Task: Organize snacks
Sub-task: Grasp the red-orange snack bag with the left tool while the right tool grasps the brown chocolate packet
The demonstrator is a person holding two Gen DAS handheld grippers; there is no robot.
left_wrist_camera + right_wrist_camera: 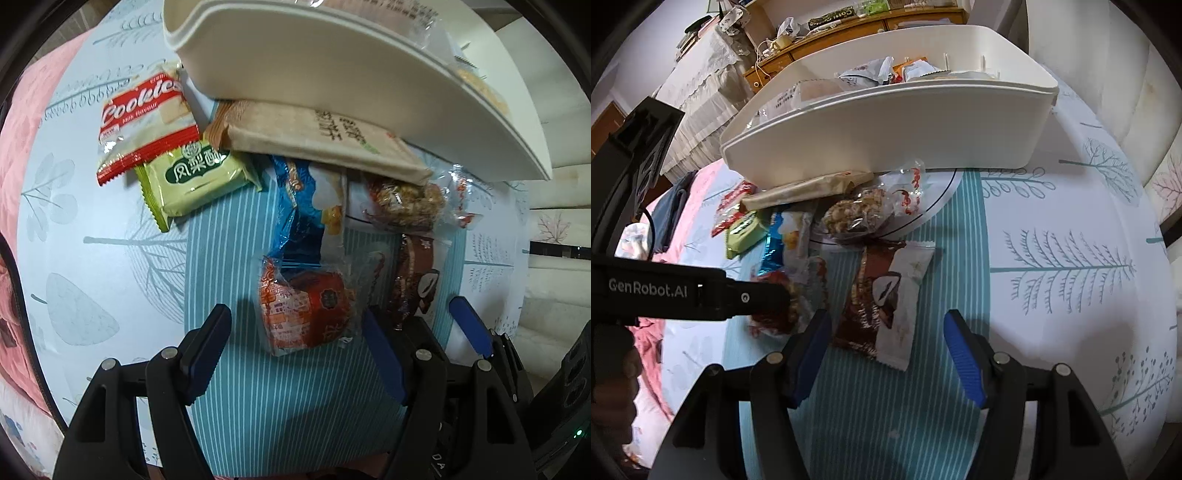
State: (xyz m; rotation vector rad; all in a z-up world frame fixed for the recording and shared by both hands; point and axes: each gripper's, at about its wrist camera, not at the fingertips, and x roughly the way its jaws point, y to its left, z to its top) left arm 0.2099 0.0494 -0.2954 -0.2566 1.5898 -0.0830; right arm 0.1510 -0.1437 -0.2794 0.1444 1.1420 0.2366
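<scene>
Left claw (pixel 295 354) open, astride orange packet (pixel 306 310); right claw (pixel 886 354) open, below brown packet (pixel 886 295)

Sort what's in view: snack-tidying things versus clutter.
Job: white bin; Cookies packet; green pastry pack; orange-red packet; brown-and-white wrapper; left gripper; right gripper.
Clutter: wooden dresser; pink bedding.
</scene>
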